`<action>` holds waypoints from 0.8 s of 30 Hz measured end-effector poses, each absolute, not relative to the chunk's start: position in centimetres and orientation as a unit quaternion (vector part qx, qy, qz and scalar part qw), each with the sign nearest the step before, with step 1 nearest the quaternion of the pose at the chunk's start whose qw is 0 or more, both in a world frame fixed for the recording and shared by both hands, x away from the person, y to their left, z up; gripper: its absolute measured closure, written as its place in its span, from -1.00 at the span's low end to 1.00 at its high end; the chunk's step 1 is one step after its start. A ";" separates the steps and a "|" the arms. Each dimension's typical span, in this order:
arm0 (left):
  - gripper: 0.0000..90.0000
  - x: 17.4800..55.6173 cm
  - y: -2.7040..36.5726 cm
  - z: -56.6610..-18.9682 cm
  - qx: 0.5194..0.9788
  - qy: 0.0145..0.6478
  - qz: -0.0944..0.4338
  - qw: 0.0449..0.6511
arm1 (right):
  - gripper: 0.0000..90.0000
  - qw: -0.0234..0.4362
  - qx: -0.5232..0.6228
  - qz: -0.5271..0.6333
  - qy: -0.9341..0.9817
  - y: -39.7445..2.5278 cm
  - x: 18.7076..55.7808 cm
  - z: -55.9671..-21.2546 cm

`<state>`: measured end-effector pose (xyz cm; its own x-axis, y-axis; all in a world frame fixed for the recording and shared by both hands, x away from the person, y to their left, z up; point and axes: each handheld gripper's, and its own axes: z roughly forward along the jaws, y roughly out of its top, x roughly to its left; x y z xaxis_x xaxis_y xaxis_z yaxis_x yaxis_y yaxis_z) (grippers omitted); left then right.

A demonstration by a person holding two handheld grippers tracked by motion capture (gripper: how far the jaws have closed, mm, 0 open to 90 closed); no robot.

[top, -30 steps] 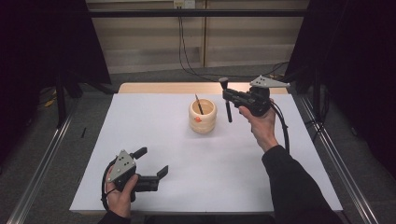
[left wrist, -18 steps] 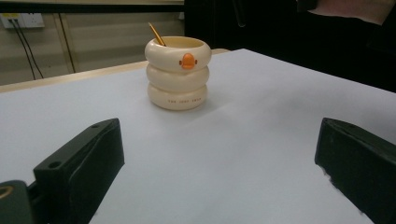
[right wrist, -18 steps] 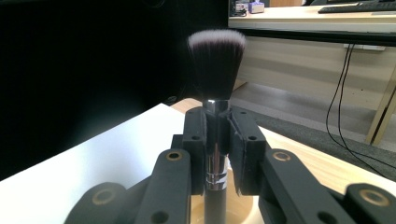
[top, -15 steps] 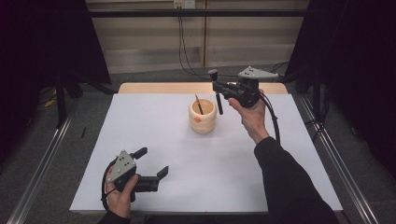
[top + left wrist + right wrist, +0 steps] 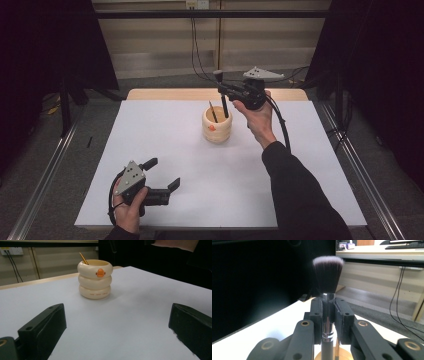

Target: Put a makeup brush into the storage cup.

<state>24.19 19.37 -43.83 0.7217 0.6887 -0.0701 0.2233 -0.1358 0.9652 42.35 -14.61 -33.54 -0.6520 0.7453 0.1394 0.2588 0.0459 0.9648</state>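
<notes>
My right tool (image 5: 223, 90) clenches a makeup brush (image 5: 327, 277) upright, bristles up, directly above the cream holder (image 5: 217, 125). My left tool (image 5: 161, 174) rests released on the surface (image 5: 300, 175).

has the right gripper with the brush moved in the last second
Yes. In the high view the right gripper has carried the makeup brush leftward, from right of the cream holder to above its opening. The holder itself has stayed put.
</notes>
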 end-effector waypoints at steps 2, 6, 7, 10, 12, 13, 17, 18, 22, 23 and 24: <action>-0.97 24.2 19.4 -43.8 0.726 0.311 0.204 0.578 | 0.74 0.207 0.360 0.583 0.699 -14.2 42.7 -33.7; -0.97 24.2 19.5 -43.8 0.724 0.315 0.201 0.579 | 0.74 0.207 0.362 0.579 0.700 -14.0 43.2 -33.9; -0.97 24.1 19.5 -43.8 0.723 0.317 0.202 0.580 | 0.74 0.208 0.363 0.577 0.701 -14.1 43.3 -34.0; -0.97 24.2 19.6 -43.8 0.724 0.316 0.203 0.579 | 0.74 0.209 0.372 0.576 0.697 -14.3 43.7 -34.2; -0.97 24.2 19.5 -43.8 0.723 0.317 0.202 0.579 | 0.74 0.209 0.376 0.574 0.697 -14.4 43.9 -34.5; -0.97 24.2 19.5 -43.8 0.724 0.316 0.202 0.579 | 0.74 0.210 0.378 0.573 0.697 -14.3 43.9 -34.6; -0.97 24.2 19.5 -43.8 0.725 0.315 0.203 0.577 | 0.74 0.207 0.378 0.574 0.697 -13.8 44.1 -35.0; -0.97 24.2 19.5 -43.8 0.725 0.316 0.203 0.578 | 0.74 0.204 0.377 0.574 0.698 -13.7 44.2 -35.1; -0.97 24.2 19.6 -43.8 0.724 0.316 0.202 0.579 | 0.74 0.208 0.382 0.568 0.699 -13.3 44.4 -35.7; -0.97 24.2 19.7 -43.8 0.725 0.316 0.203 0.578 | 0.74 0.208 0.384 0.567 0.699 -13.3 44.5 -35.8; -0.97 24.2 19.7 -43.8 0.726 0.315 0.205 0.576 | 0.74 0.206 0.383 0.565 0.701 -13.2 44.6 -36.0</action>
